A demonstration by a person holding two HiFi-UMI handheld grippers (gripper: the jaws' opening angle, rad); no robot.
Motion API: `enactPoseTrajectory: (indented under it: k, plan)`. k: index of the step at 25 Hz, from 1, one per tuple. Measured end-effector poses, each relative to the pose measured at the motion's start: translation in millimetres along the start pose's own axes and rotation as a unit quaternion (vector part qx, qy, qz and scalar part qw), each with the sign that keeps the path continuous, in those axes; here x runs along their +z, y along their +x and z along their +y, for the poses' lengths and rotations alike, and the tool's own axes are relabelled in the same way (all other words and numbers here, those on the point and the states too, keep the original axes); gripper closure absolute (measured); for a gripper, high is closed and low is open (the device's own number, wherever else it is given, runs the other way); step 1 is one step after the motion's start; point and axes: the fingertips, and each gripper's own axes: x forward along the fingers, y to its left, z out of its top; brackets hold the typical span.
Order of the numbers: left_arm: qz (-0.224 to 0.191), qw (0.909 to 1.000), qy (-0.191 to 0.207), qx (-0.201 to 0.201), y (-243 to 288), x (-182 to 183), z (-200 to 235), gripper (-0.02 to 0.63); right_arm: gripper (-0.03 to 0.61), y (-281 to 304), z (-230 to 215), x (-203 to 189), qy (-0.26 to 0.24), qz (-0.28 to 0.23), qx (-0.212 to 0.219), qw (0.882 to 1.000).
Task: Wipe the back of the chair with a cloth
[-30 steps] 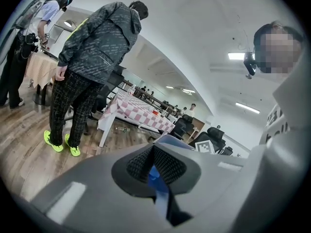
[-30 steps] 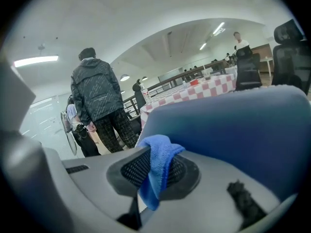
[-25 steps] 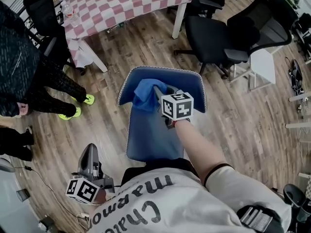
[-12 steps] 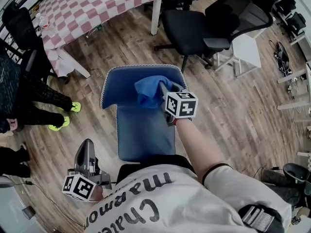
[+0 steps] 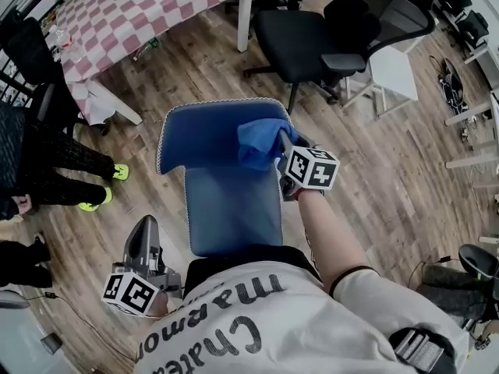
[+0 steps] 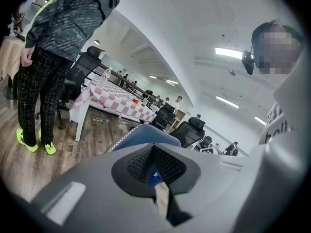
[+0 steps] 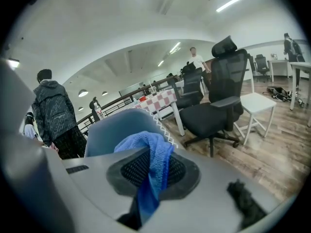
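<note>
One blue cloth (image 5: 261, 142) is clenched in the right hand-held gripper (image 5: 282, 149) and lies against the upper right of the single blue chair (image 5: 201, 131) back. The left hand-held gripper (image 5: 144, 231) hangs low beside the seat, its jaws closed, seemingly on nothing.

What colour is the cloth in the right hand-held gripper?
The cloth is blue; the right gripper view shows it best.

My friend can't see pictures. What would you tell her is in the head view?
The right gripper holds a blue cloth on the back of a blue chair. The left gripper hangs low at the left, over the wooden floor.
</note>
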Motion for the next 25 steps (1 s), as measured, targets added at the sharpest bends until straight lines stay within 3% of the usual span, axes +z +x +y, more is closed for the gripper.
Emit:
enactPoseTrajectory:
  k: [14, 19, 25]
  plan:
    - [0.020, 0.9998, -0.007, -0.002, -9, -1, 25, 0.609, 0.531, -18, -25, -12, 0.021, -0.010, -0.068, 0.997]
    - [0.031, 0.9992, -0.006, -0.024, -2, 10, 42, 0.609, 0.531, -28, -31, -17, 0.030, -0.012, -0.121, 0.992]
    - [0.074, 0.9958, 0.001, -0.054, 12, 22, 74, 0.610, 0.531, -43, -30, -22, 0.053, -0.034, -0.206, 0.976]
